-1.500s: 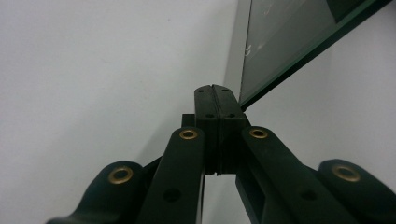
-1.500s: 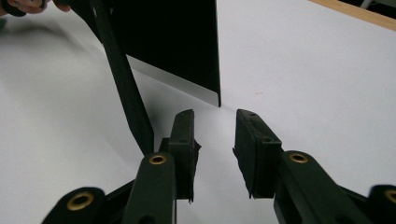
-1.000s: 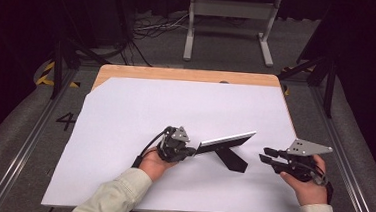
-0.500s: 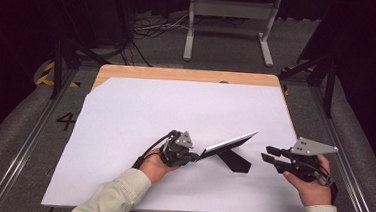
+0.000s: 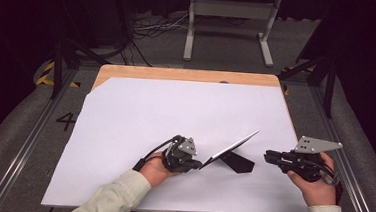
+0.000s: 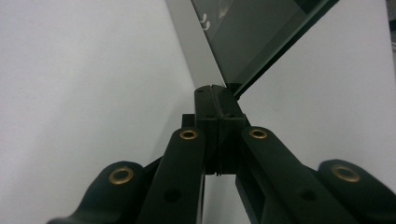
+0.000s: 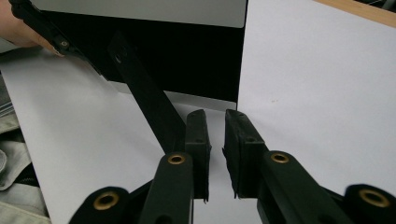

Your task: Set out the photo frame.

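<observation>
A flat dark panel (image 5: 230,149) with a pale border stands tilted on the white sheet (image 5: 175,110), propped by a black stand leg (image 5: 238,162) behind it. My left gripper (image 5: 198,164) is shut on the panel's lower left edge; in the left gripper view the pads (image 6: 215,100) meet on the panel (image 6: 252,37). My right gripper (image 5: 268,156) hovers just right of the leg. Its jaws have just been closing. In the right gripper view a narrow gap (image 7: 215,126) separates the pads, with nothing in it. The leg (image 7: 144,98) runs past the left jaw toward the panel's black back (image 7: 187,56).
The white sheet covers a wooden board (image 5: 178,75) whose far edge shows. Metal rails (image 5: 342,162) run along both sides of the table. A grey metal stand (image 5: 229,18) and cables lie on the floor beyond. A sleeve (image 5: 114,198) comes in at the bottom.
The panel leans steeper than before, and its held edge and the left gripper have shifted slightly toward the near side. The right hand has hardly moved.
</observation>
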Available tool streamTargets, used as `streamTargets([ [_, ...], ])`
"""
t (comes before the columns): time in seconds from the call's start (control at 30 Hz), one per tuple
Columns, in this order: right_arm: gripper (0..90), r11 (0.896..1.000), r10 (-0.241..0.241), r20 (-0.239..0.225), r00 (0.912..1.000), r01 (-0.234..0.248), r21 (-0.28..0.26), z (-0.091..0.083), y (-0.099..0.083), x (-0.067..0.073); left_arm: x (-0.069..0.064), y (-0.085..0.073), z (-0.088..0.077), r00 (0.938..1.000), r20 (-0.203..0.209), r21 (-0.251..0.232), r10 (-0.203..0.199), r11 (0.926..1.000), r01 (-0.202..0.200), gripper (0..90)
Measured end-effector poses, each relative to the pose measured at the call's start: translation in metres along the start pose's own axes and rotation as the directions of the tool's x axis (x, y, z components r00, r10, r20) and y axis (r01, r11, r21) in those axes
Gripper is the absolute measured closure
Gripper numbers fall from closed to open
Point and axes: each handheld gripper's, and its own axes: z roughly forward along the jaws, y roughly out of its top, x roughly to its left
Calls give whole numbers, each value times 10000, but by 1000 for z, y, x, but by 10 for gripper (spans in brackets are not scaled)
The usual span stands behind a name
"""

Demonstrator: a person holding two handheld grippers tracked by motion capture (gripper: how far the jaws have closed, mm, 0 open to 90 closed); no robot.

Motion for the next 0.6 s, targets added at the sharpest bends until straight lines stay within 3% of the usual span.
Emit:
streamTargets([
  [0.3,832,9993,-28,-320,9995,40,359,3,2,4,-4,2,3,9983,567,81,113,9999,-118,900],
  [0.6,856,9980,-242,-515,9984,271,578,8,4,8,-13,6,10,9956,847,95,393,9991,-402,900],
])
